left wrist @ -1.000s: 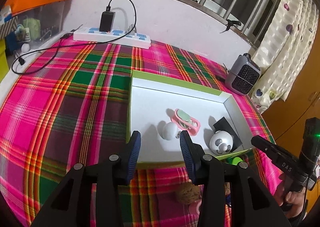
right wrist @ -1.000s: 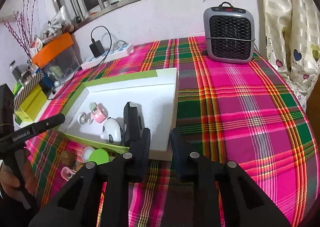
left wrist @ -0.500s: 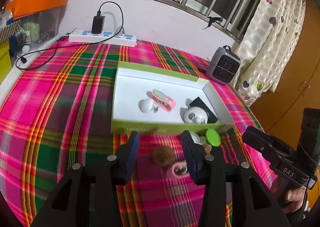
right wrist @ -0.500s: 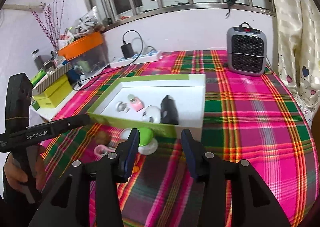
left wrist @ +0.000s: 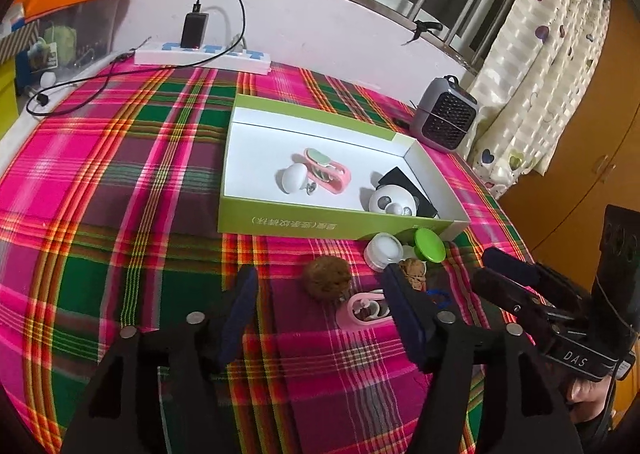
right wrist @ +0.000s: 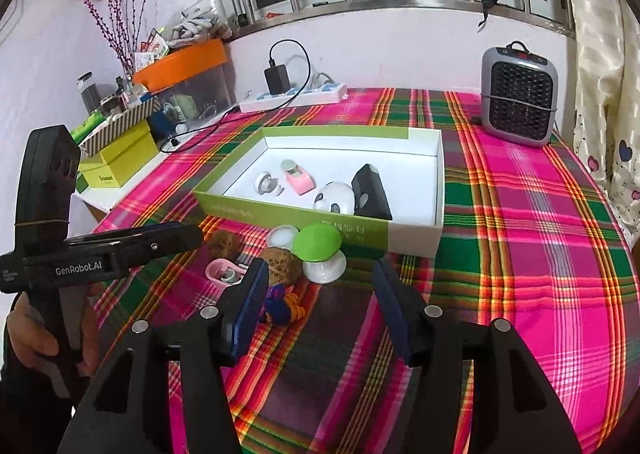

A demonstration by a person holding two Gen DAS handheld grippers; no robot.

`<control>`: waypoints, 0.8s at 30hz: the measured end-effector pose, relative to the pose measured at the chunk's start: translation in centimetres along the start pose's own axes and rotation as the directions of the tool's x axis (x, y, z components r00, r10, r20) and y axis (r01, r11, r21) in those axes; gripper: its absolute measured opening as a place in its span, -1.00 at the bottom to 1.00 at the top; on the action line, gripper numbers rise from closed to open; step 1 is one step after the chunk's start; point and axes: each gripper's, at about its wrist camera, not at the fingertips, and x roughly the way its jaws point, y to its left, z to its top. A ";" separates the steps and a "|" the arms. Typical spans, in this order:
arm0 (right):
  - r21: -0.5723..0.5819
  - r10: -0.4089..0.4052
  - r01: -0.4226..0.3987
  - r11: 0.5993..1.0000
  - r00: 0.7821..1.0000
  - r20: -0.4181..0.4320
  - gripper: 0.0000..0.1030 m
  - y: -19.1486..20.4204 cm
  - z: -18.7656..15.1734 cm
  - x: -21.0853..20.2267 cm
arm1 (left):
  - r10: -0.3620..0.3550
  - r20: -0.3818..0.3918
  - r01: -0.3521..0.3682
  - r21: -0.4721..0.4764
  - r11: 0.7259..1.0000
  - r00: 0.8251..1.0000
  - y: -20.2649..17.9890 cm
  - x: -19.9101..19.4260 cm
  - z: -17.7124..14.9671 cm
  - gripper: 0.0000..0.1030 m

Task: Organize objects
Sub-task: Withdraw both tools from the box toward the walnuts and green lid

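Shallow green-sided cardboard box with white interior [left wrist: 316, 223] sits on the pink-and-green plaid tablecloth [left wrist: 120, 181]. Inside: white knob [left wrist: 293, 178], pink clip [left wrist: 328, 169], panda-faced white ball [left wrist: 391, 202], black block [right wrist: 371, 191]. Loose in front of the box: brown walnut [left wrist: 327, 278], white cap [left wrist: 383, 250], green-topped white knob [right wrist: 319, 250], pink ring-shaped clip [left wrist: 362, 312]. Left gripper [left wrist: 324, 306] jaws opening, nothing pinched; the walnut lies between them on the cloth. Right gripper [right wrist: 320, 294] jaws opening, empty.

panda [left wrist: 391, 202] in box [left wrist: 328, 223], walnut [left wrist: 327, 278] before box, heater [left wrist: 445, 119] behind
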 end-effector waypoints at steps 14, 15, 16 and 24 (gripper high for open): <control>0.034 -0.023 0.025 0.999 0.998 -0.057 0.07 0.0 1.2 3.0 | -0.001 -0.020 0.001 0.003 1.000 1.000 0.9 1.5 0.0 0.51; 0.031 -0.028 0.030 0.999 0.998 -0.061 0.07 0.1 1.3 3.2 | 0.003 -0.020 -0.003 0.001 1.000 1.000 1.0 1.5 0.0 0.51; 0.031 -0.034 0.036 0.999 0.997 -0.065 0.06 0.1 1.3 3.5 | 0.004 -0.021 -0.004 -0.002 1.000 1.000 1.0 1.5 0.0 0.51; 0.043 -0.043 0.047 0.998 0.994 -0.096 -0.22 0.1 1.7 5.0 | 0.004 -0.023 -0.005 -0.034 0.999 1.000 1.6 1.5 0.0 0.51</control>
